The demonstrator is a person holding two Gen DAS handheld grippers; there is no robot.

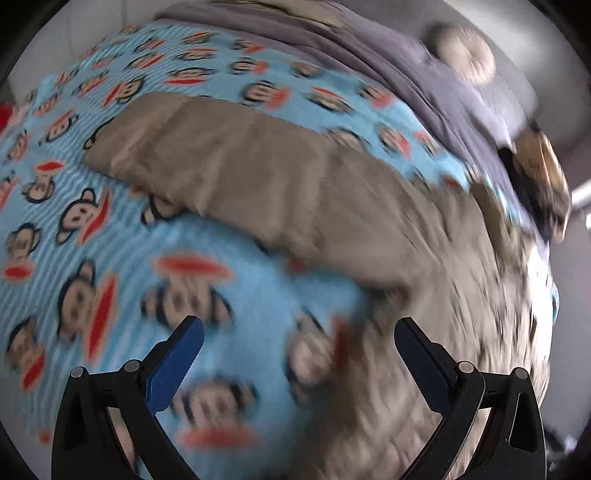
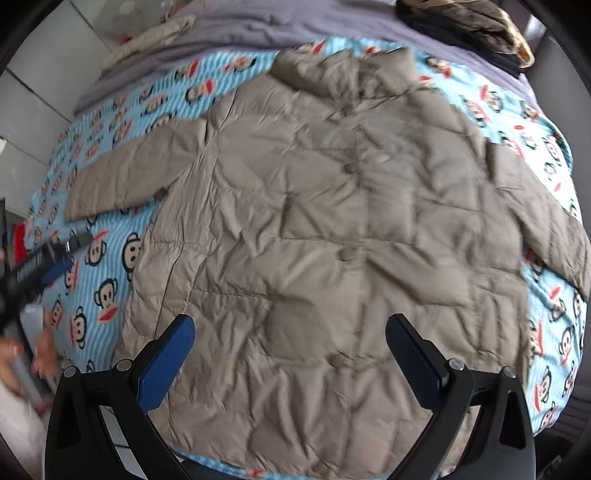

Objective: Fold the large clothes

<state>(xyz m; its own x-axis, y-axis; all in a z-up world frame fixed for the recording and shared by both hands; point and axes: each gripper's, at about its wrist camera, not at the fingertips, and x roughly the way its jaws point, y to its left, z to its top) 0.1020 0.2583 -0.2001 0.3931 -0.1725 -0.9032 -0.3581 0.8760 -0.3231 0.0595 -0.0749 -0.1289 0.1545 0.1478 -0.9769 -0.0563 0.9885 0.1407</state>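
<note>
Coat (image 2: 325, 229), a beige quilted one, lies spread flat and front-up on a bed, and both grippers hover above it with nothing between their blue pads. The right gripper (image 2: 290, 350) has its jaws wide apart over the lower part of the coat, close to the hem, where a row of fabric-covered buttons (image 2: 349, 254) runs up the middle toward the collar (image 2: 343, 68). The left gripper (image 1: 299, 354) also has its jaws spread wide; it hangs over the edge where the coat's body meets the blanket (image 1: 74, 177), though that view is smeared by motion blur and the detail is soft.

Outward from there, one sleeve (image 1: 236, 177) stretches across the left wrist view as a long beige band lying on the blanket. In the right wrist view the same sleeve reaches out to the left, and the other sleeve (image 2: 543, 221) angles down along the right edge. The left gripper shows there too, as a dark blurred shape beside the coat at the left rim.

Under the coat is a light blue striped blanket printed with cartoon monkey faces. Beyond it, at the head of the bed, lies grey bedding (image 2: 258, 33), with a cream-coloured bundle (image 2: 155, 37) on one side and a dark and tan heap of fabric (image 2: 476, 26) on the other.
</note>
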